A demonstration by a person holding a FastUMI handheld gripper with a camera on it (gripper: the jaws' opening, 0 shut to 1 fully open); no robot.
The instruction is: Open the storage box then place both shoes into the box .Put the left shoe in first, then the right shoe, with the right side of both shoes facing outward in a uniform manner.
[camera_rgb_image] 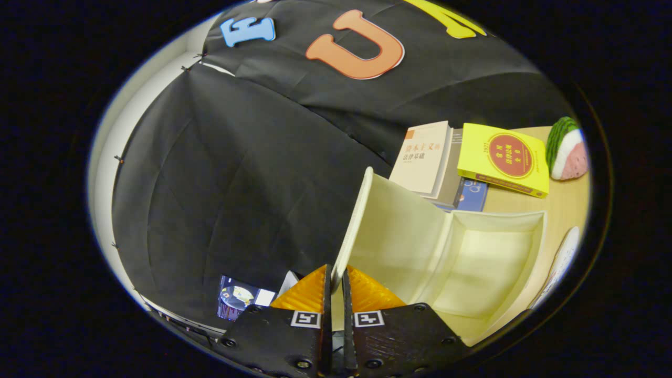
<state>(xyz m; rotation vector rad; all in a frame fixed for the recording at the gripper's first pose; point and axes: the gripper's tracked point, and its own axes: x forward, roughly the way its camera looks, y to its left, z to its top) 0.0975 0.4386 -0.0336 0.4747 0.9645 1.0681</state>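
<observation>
One cream storage box (488,262) sits open on the wooden surface (564,202), its lid (391,231) swung up. The gripper (336,286) has its jaws pinching the lid's edge. Beyond the box lie stacked books (462,163), then a little watermelon slice toy (567,149).

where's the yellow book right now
In the gripper view, the yellow book lies on the table beyond the open storage box, between the cream book and the watermelon slice.
</observation>
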